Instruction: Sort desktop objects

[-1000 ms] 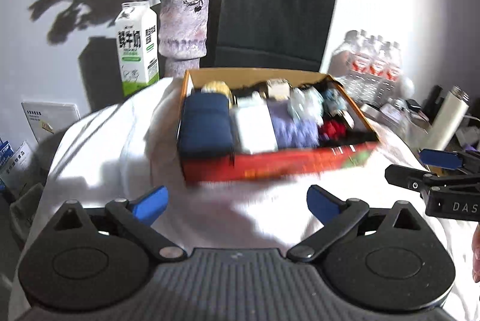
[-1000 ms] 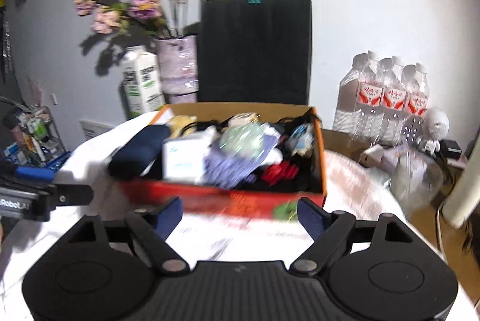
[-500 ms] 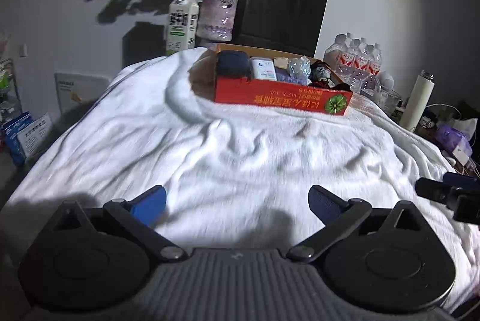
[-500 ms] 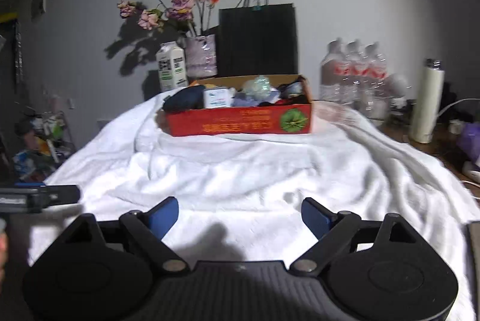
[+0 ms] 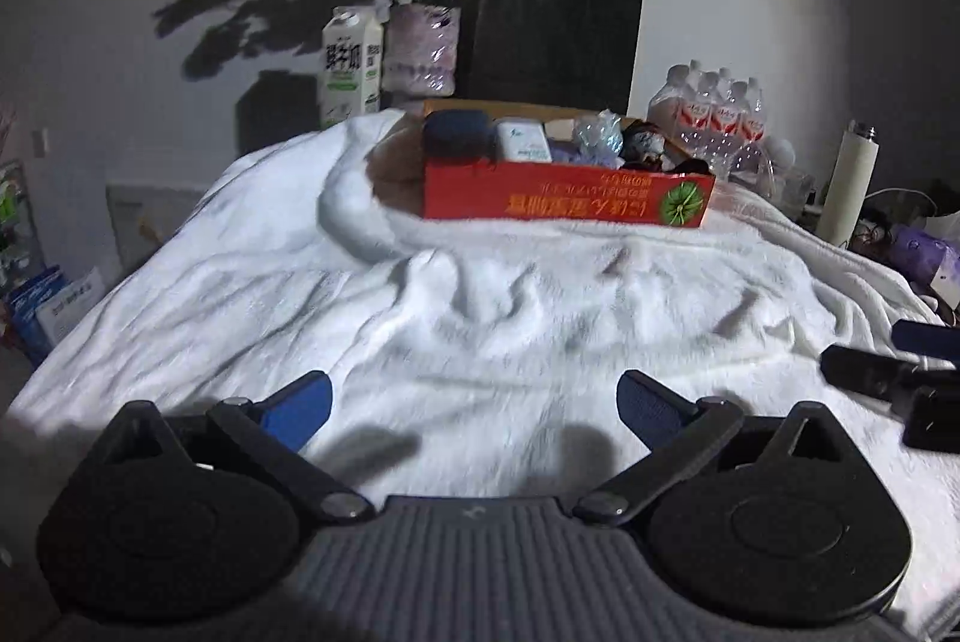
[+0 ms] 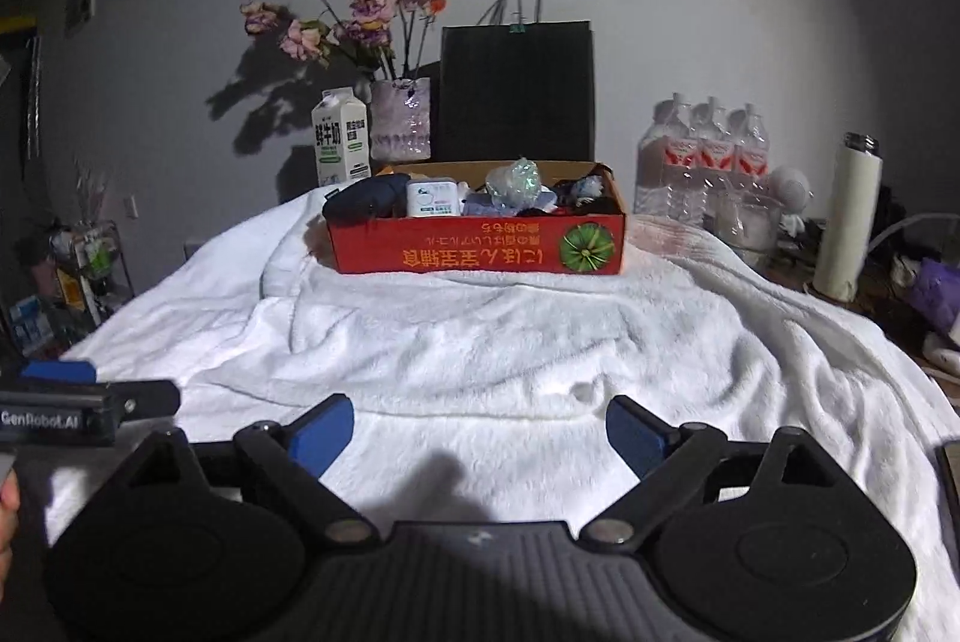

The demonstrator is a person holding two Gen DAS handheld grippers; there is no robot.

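Observation:
A red cardboard box (image 5: 564,199) (image 6: 474,251) stands at the far end of a table draped in a white blanket (image 5: 480,318) (image 6: 510,342). Inside it lie a dark blue pouch (image 5: 455,133) (image 6: 360,201), a white packet (image 5: 523,143) (image 6: 433,199), crinkled clear plastic (image 6: 513,181) and other small items. My left gripper (image 5: 474,405) is open over the near blanket, far from the box, with nothing between its blue pads. My right gripper (image 6: 477,432) is open and empty too, level with it. Each shows at the edge of the other's view.
Behind the box stand a milk carton (image 6: 339,144), a vase of dried flowers (image 6: 401,120) and a black paper bag (image 6: 516,93). Water bottles (image 6: 708,156) and a white flask (image 6: 852,216) sit at the right. A cluttered rack (image 6: 78,276) stands at the left.
Both grippers have drawn back from just in front of the box to the near end of the table, and the box now looks small and far. Both jaws stay wide and empty.

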